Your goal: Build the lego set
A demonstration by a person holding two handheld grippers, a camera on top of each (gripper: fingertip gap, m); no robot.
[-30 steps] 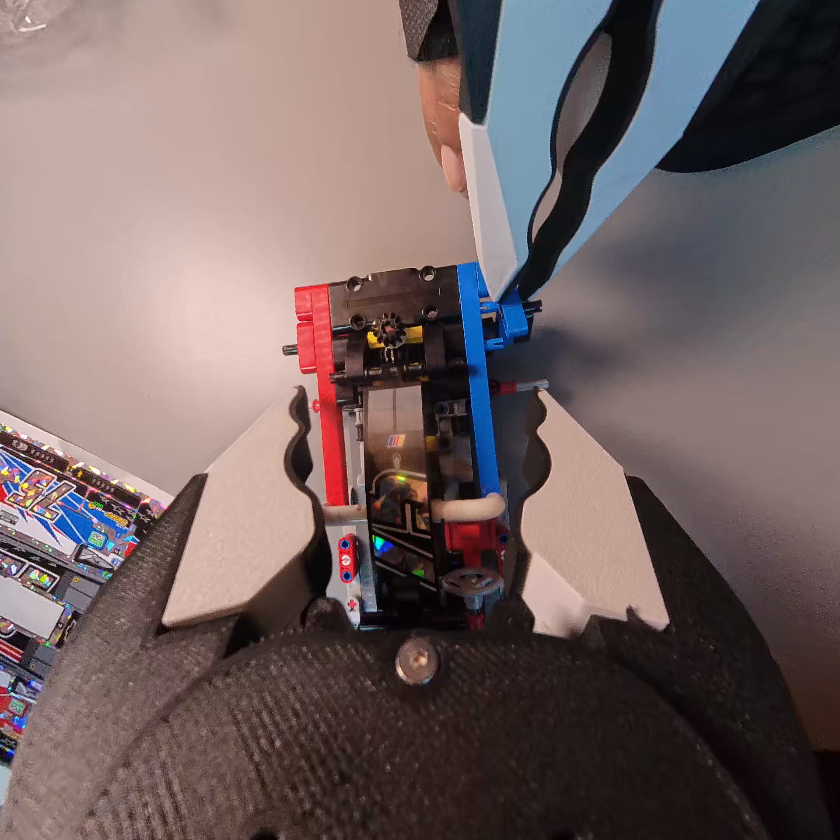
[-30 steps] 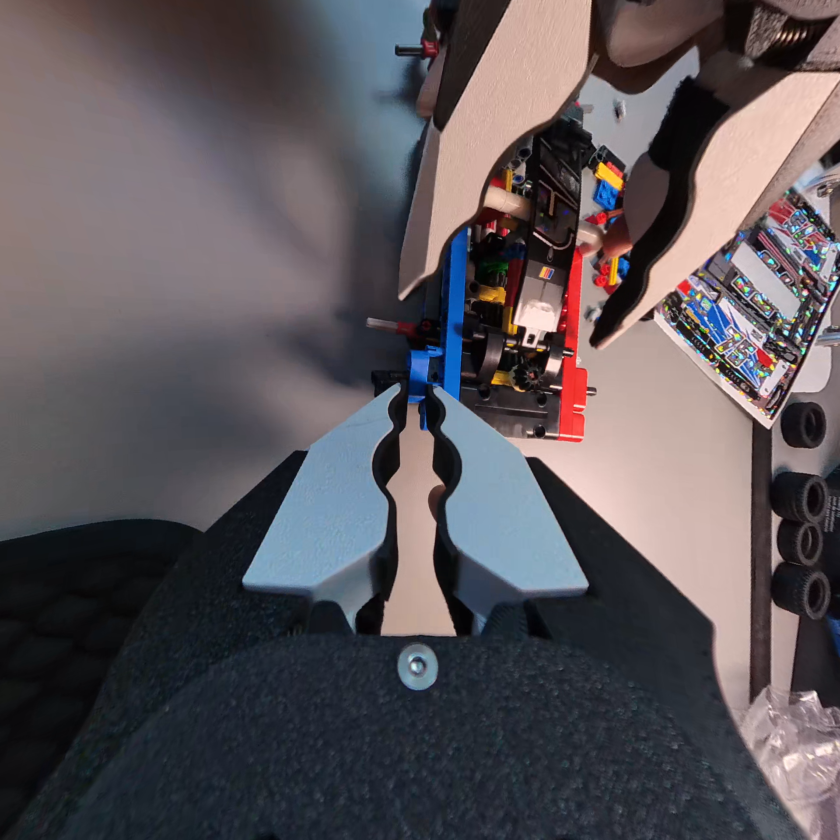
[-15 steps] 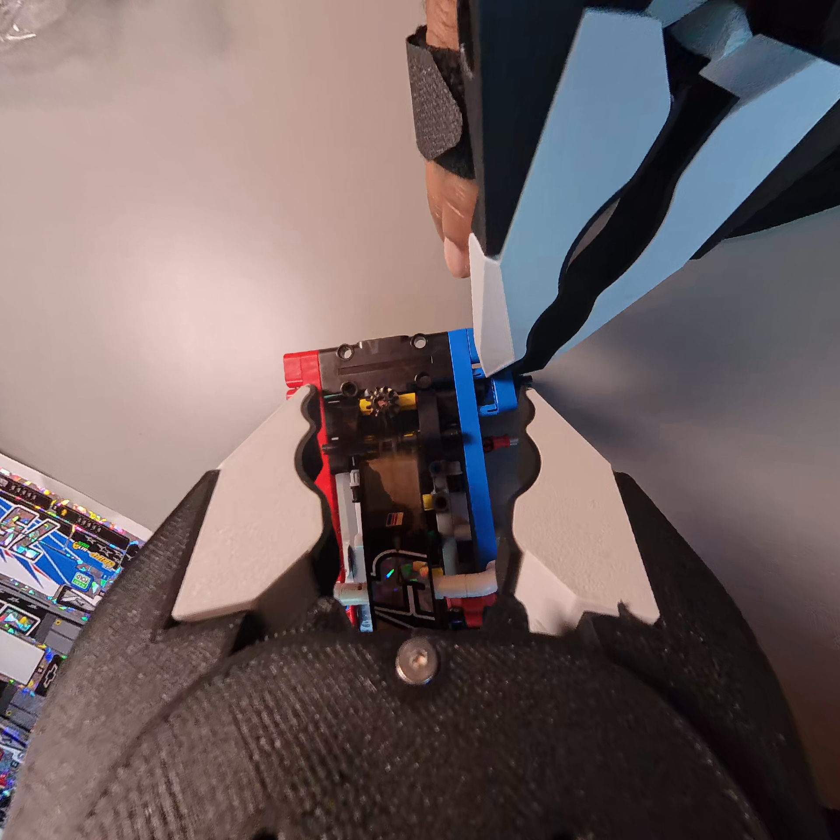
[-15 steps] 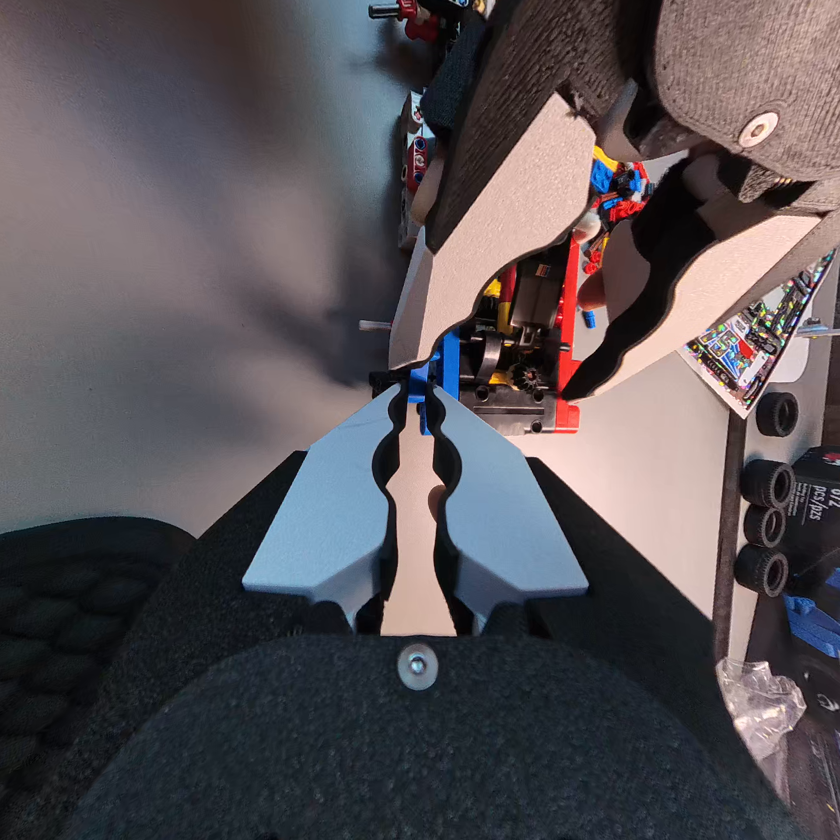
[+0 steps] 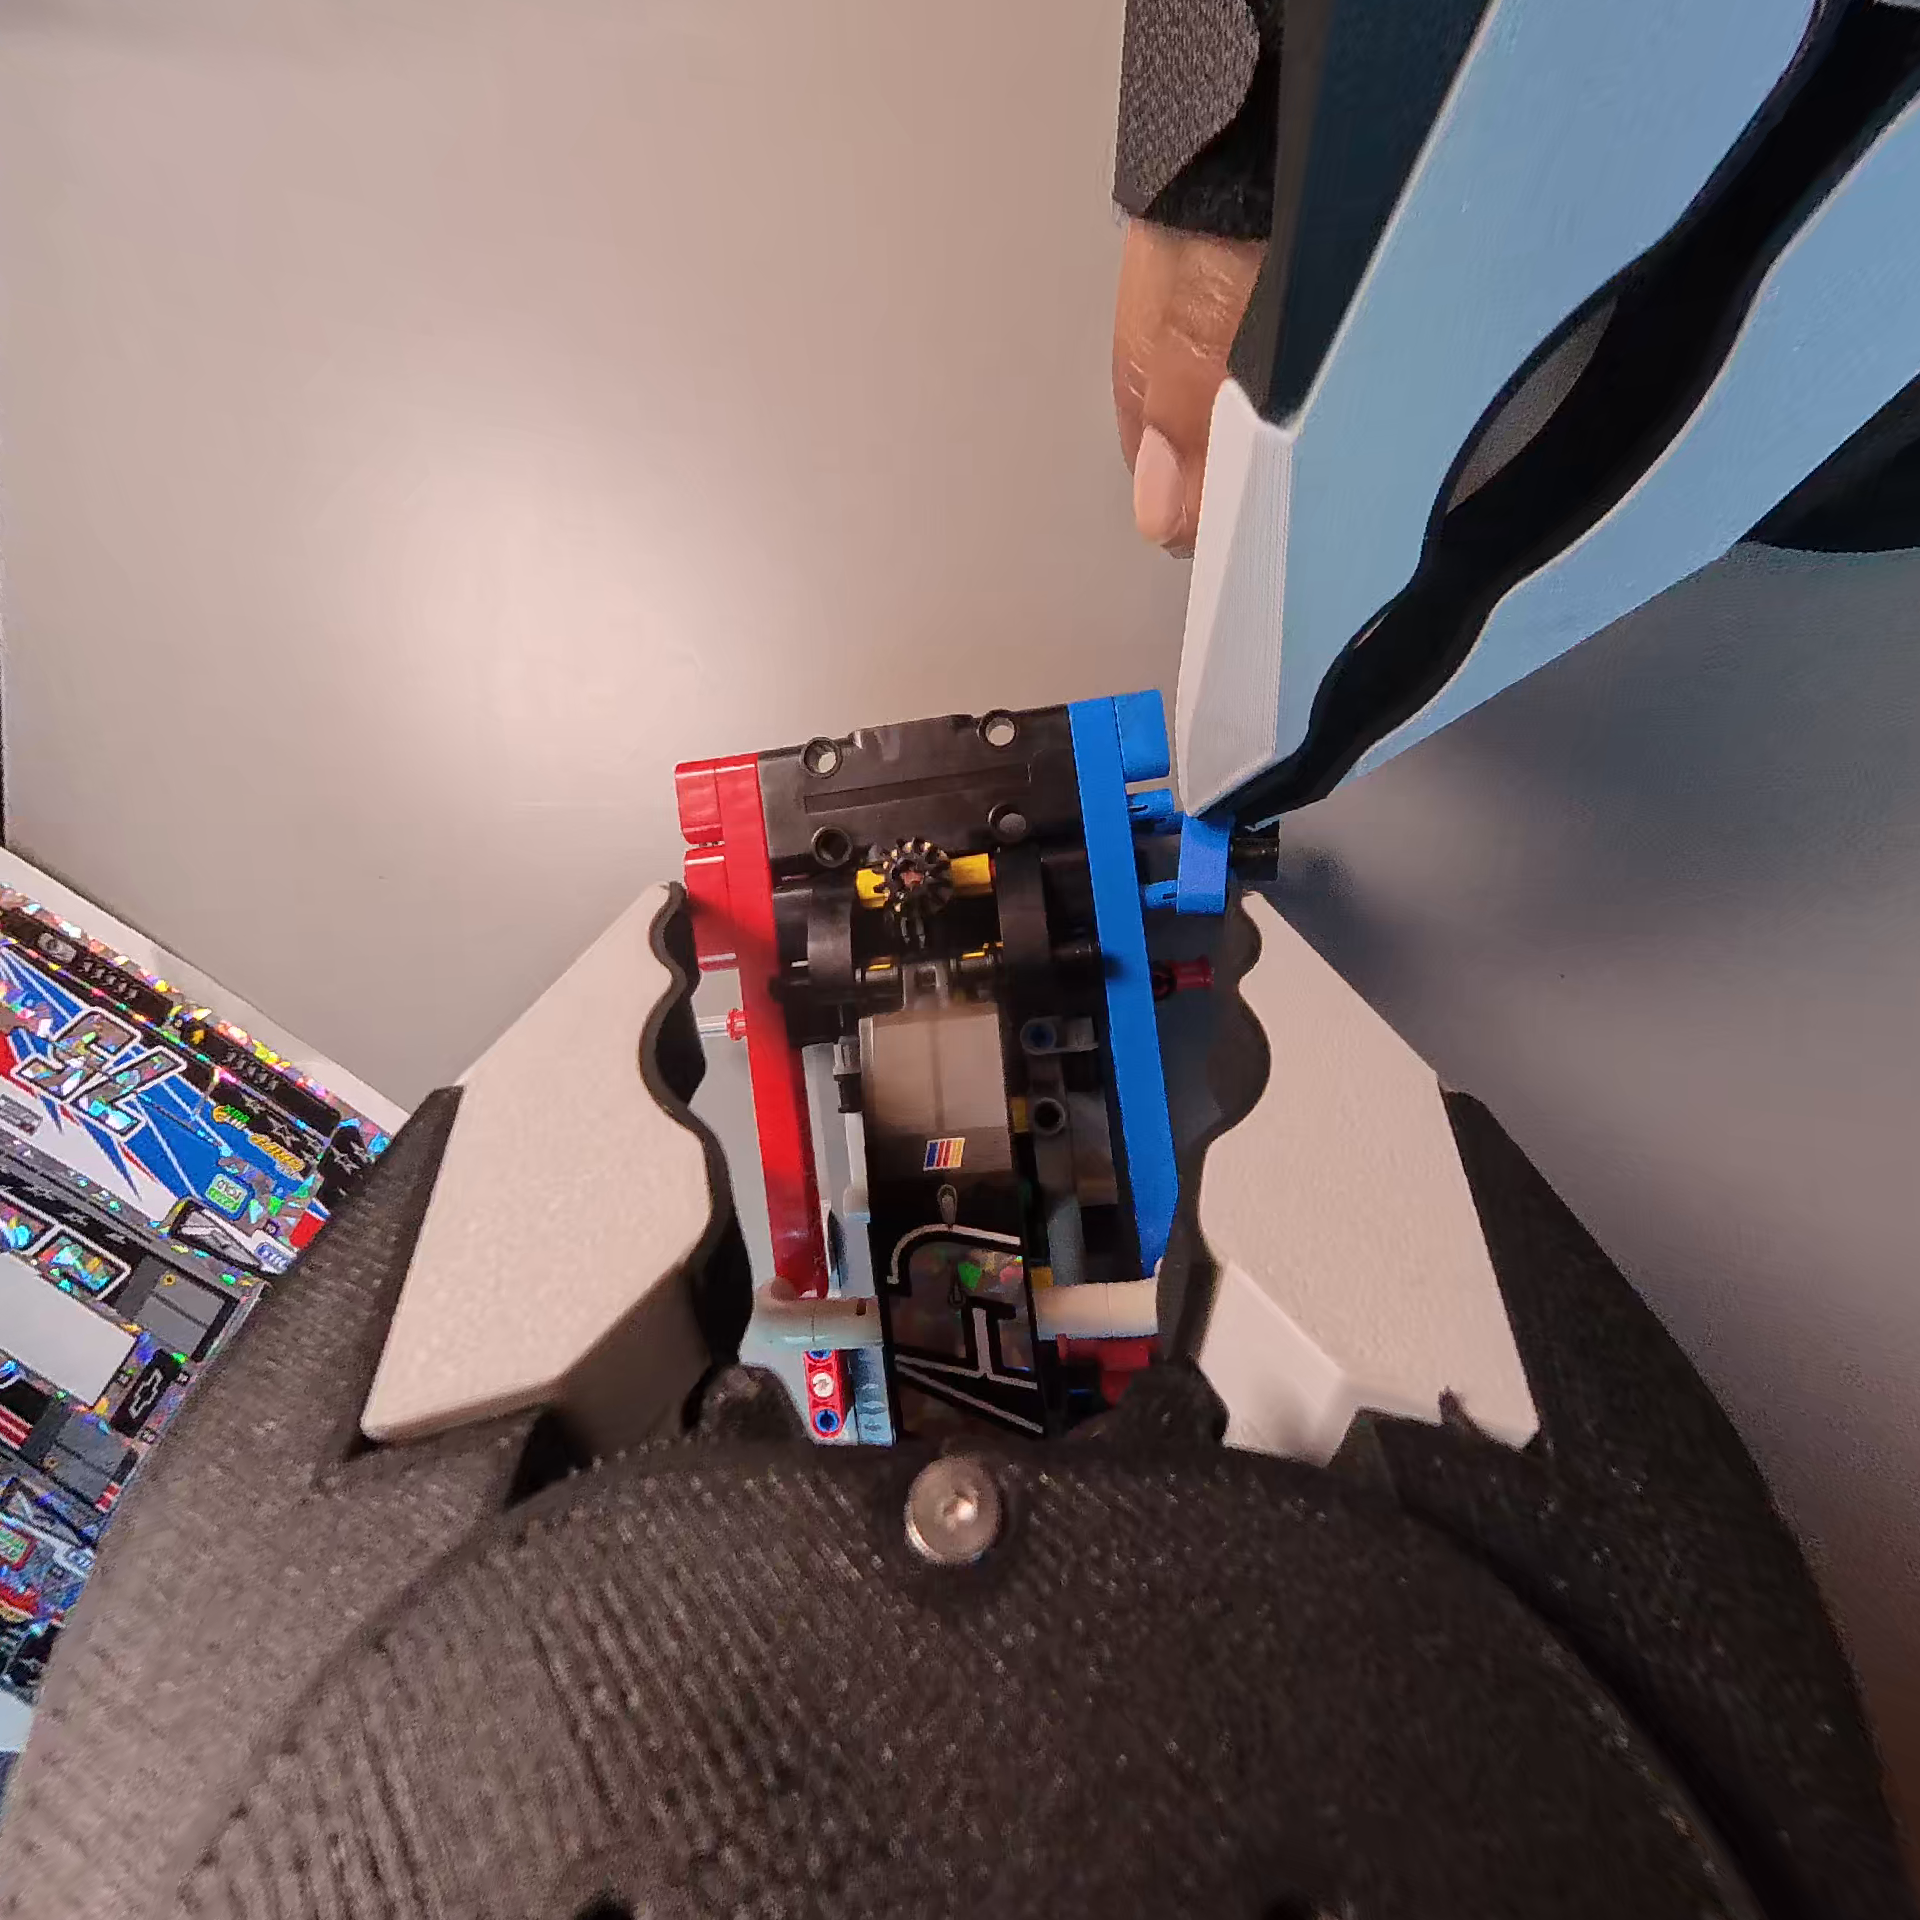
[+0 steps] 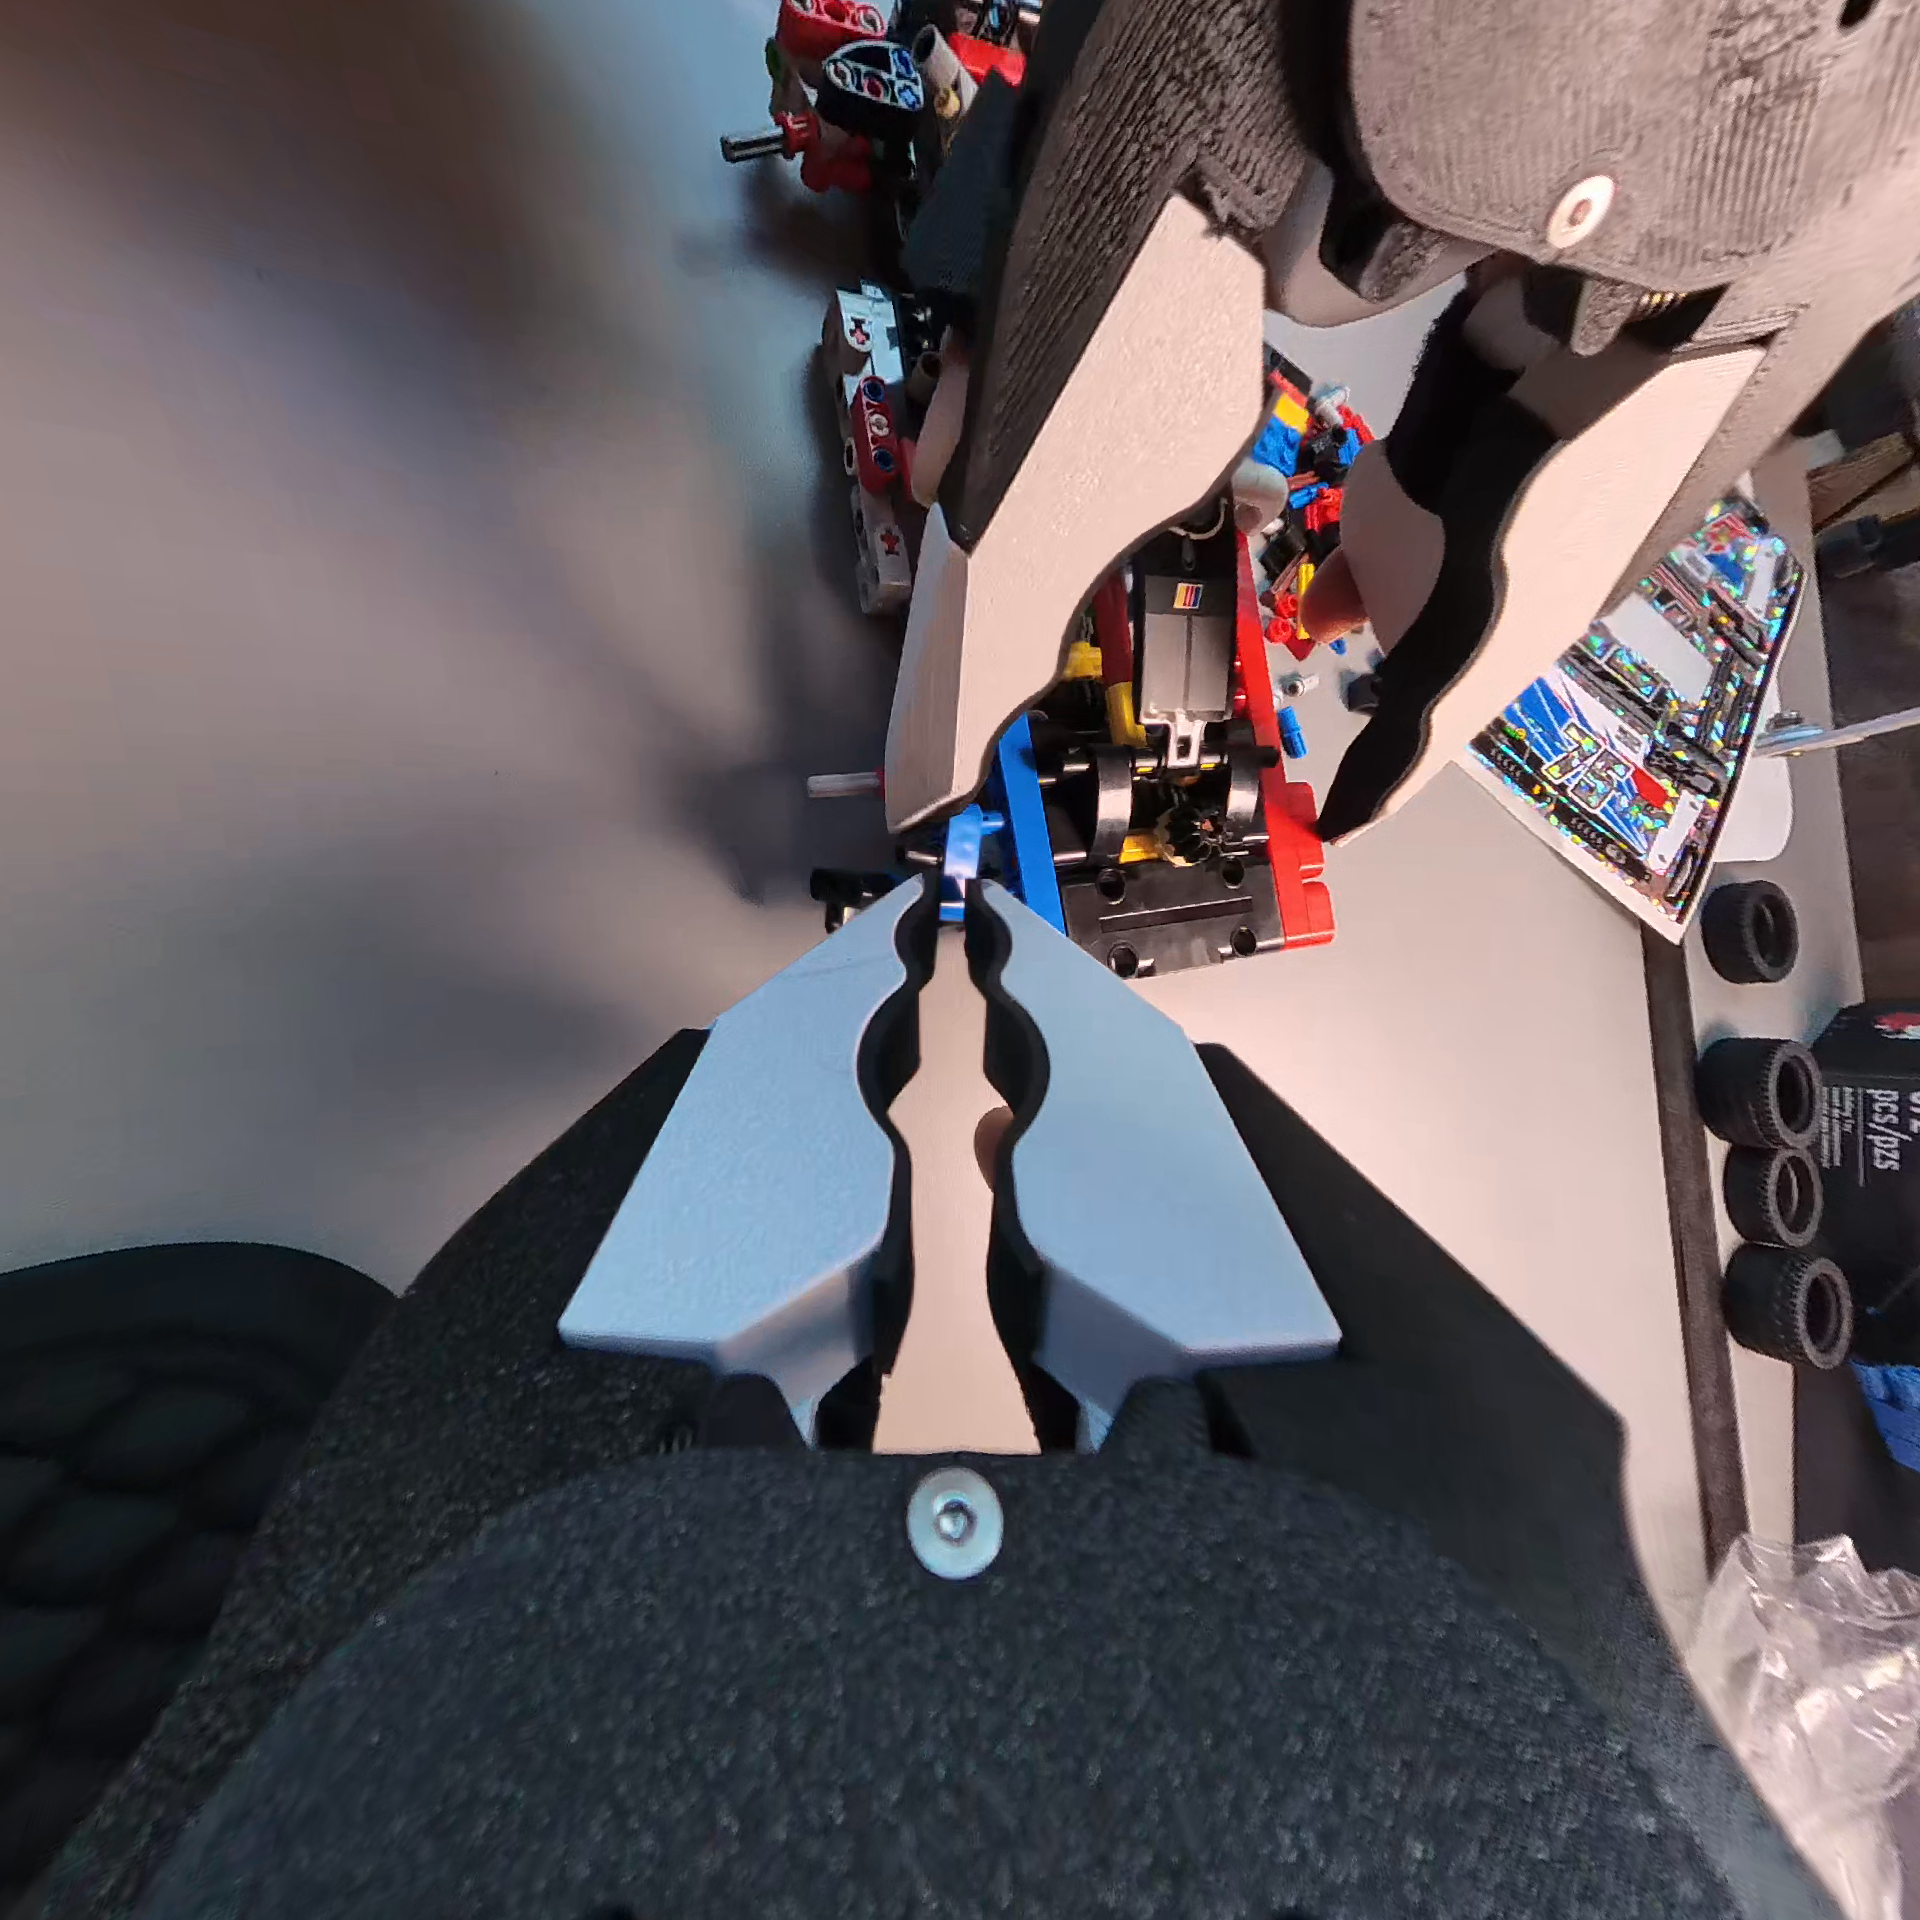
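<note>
Where the left wrist view looks down its own fingers, the left gripper with pale grey fingers straddles the half-built lego car chassis, a block of black beams with a red side rail and a blue side rail, resting on the plain grey table. Its jaws close against both rails, holding the chassis. Just beyond the chassis's blue rail, the right gripper with light blue fingers comes in from above, its tips nipping a small blue lego connector at that rail. A fingertip shows behind those fingers. Left of the chassis lies a glittering sticker sheet.

From the right wrist view, the right gripper stands nearly closed on the connector, which seems to touch the chassis, though shadow blurs the joint. Looming over the chassis, the left gripper hides most of it. Beyond the chassis sit scattered loose lego pieces; beside it the sticker sheet, black rubber tyres and crumpled clear plastic bag.
</note>
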